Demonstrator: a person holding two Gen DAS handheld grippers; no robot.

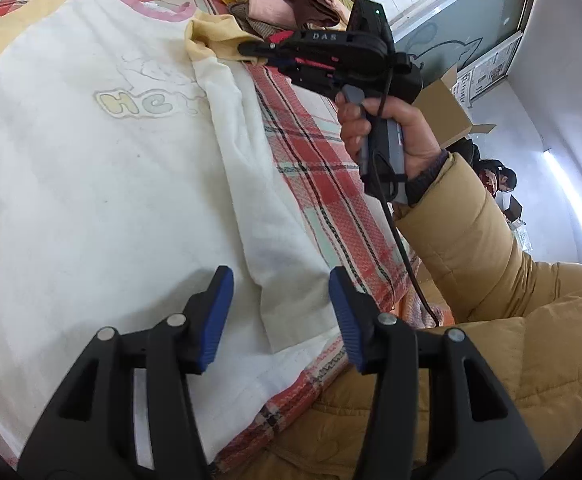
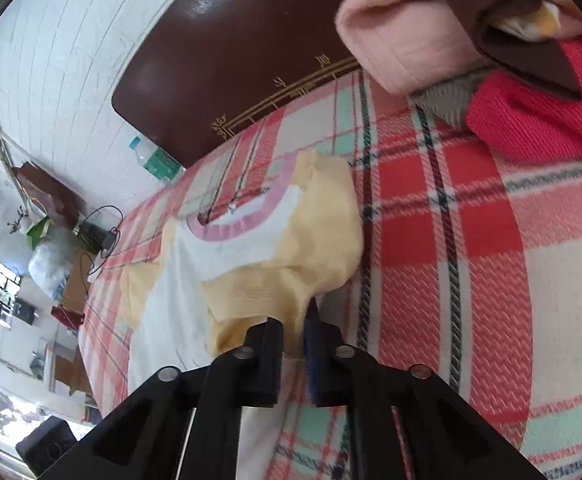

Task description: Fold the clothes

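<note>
A: Where does the white cotton T-shirt with yellow sleeves and pink collar point(image 1: 103, 168) lie?

B: Spread flat on the red-and-mint plaid blanket point(image 1: 311, 148), long axis running from near hem to far collar. Right side already folded in over the chest print.

A: Right gripper point(image 2: 294, 334)?

B: Clamped on the yellow sleeve point(image 2: 291, 264) at the far right shoulder, cloth pinched between the pads. Nearer to that corner than the other tool.

A: Left gripper point(image 1: 281, 314)?

B: Jaws apart, holding nothing, poised over the folded edge near the hem.

A: So the move ahead?

B: Probably carrying the sleeve leftward, across the shirt's long axis.

A: Obstacles?

B: Heap of pink, brown and red garments point(image 2: 471, 52) just beyond, far right; dark brown headboard point(image 2: 227, 60) behind. Clear to the left.
</note>
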